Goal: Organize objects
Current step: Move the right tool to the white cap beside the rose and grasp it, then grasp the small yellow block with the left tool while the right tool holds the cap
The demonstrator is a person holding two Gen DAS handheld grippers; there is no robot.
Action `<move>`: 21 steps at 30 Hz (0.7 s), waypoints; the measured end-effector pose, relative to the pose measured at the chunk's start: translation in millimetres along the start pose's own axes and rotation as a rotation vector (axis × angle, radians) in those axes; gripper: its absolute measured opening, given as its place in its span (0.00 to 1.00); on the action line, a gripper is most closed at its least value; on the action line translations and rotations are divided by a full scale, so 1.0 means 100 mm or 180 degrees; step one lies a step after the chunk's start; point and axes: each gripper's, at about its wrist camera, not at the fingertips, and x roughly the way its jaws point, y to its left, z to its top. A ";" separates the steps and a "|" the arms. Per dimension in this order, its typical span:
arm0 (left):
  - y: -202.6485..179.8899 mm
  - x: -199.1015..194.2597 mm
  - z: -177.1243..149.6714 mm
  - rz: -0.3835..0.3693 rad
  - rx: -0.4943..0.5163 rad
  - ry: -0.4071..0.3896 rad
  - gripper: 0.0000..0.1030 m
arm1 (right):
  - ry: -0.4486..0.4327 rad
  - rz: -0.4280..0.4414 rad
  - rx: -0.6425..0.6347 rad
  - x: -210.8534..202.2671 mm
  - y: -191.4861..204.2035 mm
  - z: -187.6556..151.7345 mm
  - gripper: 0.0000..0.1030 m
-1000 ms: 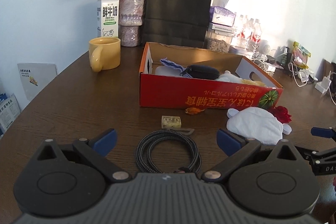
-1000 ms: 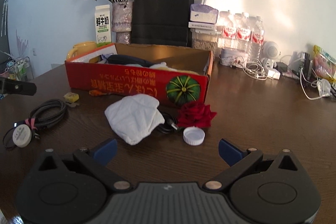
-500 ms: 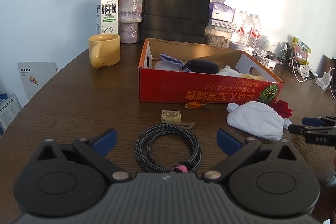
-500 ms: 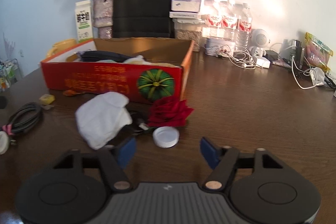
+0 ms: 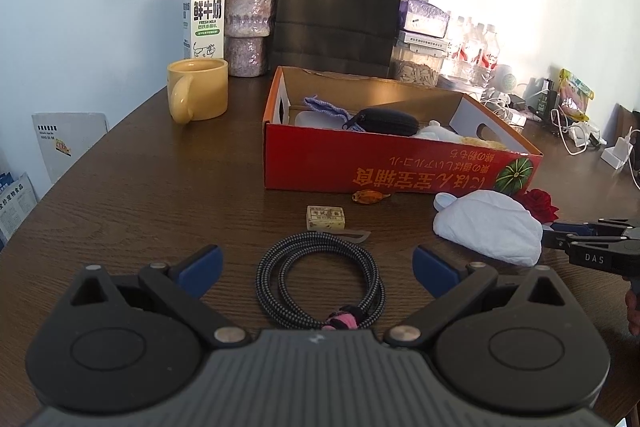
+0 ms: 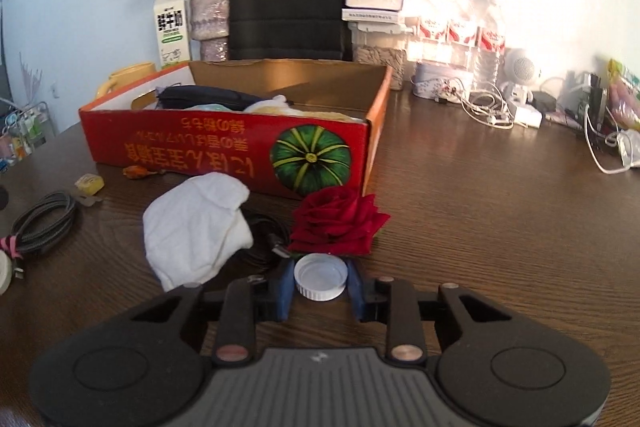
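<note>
Crowding dark wood table (image 6: 500, 227) w/ red box (image 6: 224, 155).

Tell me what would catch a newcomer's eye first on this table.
The red cardboard box with the green pumpkin picture, in the middle of the wooden table, half full of odds and ends. Right in front of it lies a dark red rose, and just before the rose the right tool has just closed on a white bottle cap. Farther left, the left tool stands open over a coiled braided cable.
</note>
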 end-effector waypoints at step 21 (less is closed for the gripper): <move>-0.01 0.21 0.12 -0.0026 0.0012 0.0064 1.00 | -0.0723 0.0246 -0.0152 -0.33 0.64 0.21 0.27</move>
